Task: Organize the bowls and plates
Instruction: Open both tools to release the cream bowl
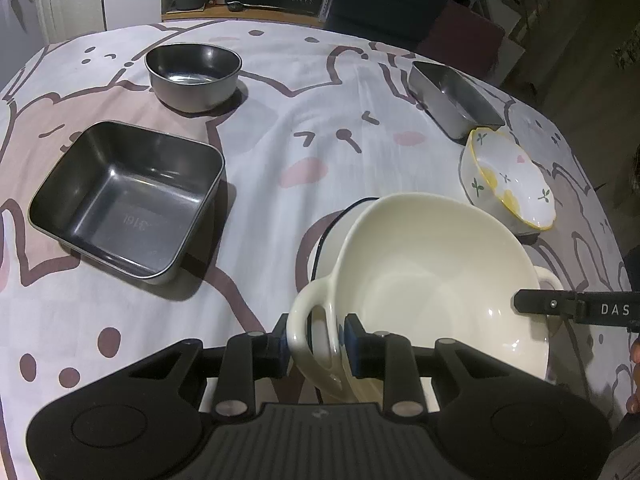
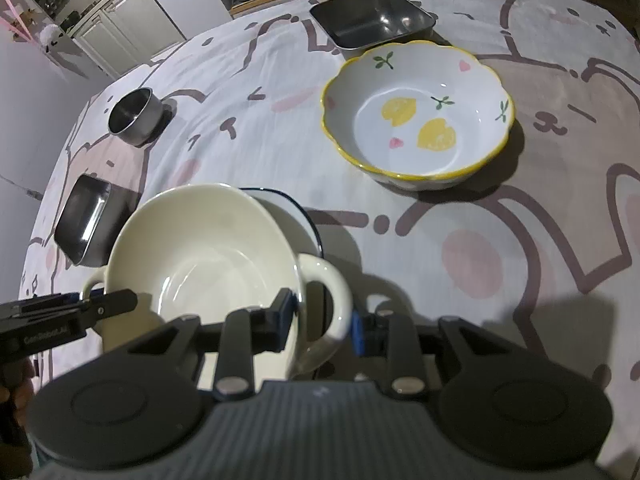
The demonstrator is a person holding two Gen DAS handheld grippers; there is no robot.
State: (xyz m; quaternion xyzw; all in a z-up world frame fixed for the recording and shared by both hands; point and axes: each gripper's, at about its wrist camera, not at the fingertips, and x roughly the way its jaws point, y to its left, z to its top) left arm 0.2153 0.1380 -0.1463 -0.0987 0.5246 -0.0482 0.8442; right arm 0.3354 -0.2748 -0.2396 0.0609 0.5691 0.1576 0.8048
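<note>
A cream two-handled bowl (image 1: 420,280) (image 2: 200,256) hangs tilted between both grippers, just over a white plate with a dark blue rim (image 1: 325,236) (image 2: 298,205). My left gripper (image 1: 319,342) is shut on the bowl's left handle (image 1: 310,316), pads pressing each side of the loop. My right gripper (image 2: 322,322) is shut on the right handle (image 2: 332,280), with one pad inside the bowl's rim. Each view shows the other gripper's finger at the far side of the bowl. Most of the plate is hidden under the bowl.
On the cat-print tablecloth (image 1: 320,120) stand a round steel bowl (image 1: 193,76) (image 2: 134,116), a square steel container (image 1: 124,196) (image 2: 86,224), a second steel container (image 1: 452,100) (image 2: 372,16) and a yellow-rimmed floral bowl (image 1: 508,184) (image 2: 416,116). Furniture lies beyond the far edge.
</note>
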